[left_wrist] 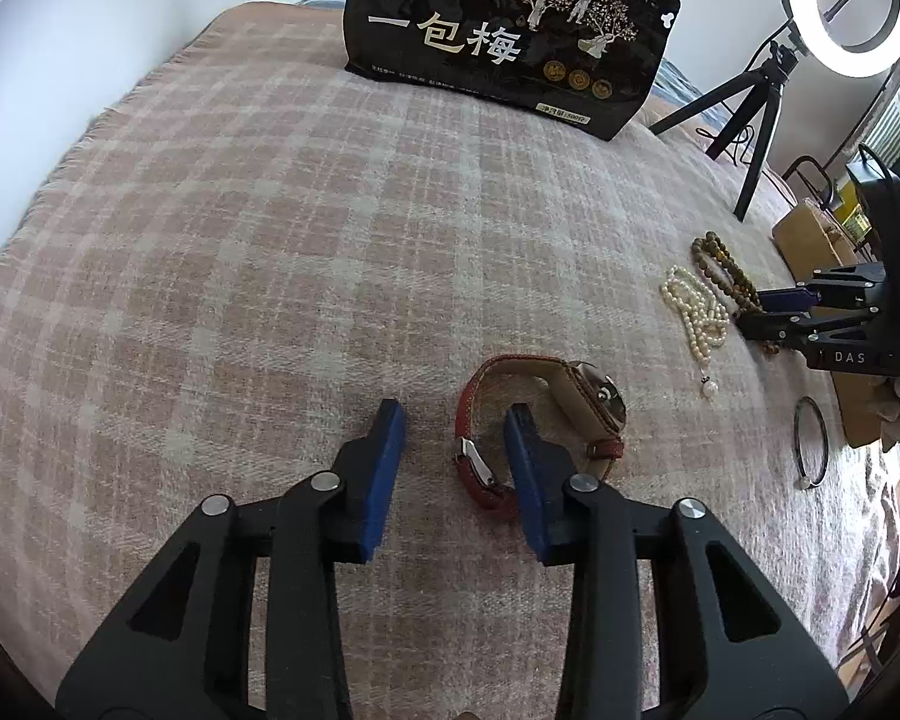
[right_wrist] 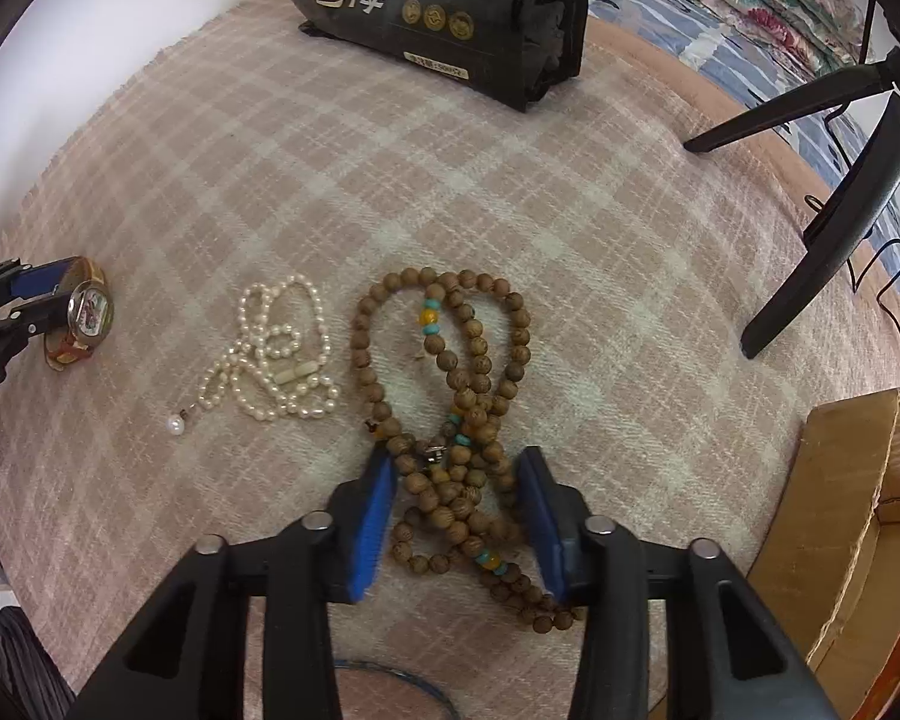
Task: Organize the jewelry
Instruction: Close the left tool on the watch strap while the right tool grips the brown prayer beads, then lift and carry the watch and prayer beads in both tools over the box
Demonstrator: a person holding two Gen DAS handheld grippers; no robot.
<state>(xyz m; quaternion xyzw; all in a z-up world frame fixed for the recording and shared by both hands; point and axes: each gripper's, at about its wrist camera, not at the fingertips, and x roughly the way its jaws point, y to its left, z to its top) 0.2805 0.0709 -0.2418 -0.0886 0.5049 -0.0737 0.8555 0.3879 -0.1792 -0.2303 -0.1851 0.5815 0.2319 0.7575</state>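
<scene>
Although both grippers are already positioned at pieces of jewelry, nothing in either view shows a finished arrangement, so the task is judged to be at an early stage.

The plaid blanket carries all items. A black snack bag stands at its far edge; a tripod stands far right, and a cardboard box sits near right.

The wooden bead necklace lies in loose overlapping loops at the right. The right gripper has its jaws spread, one on each side of the near part of the strand; no pinch is made.

The pearl necklace lies just left of the beads, bunched, untouched.

The watch, on a red strap, lies farther left. The left gripper has its jaws spread; the right one stands inside the strap loop, with the clasp section between the two. It is not lifted.

A thin dark bangle lies near right, apart from the rest.

Remaining: grasping, moving and sorting every piece; no destination is identifiable.
</scene>
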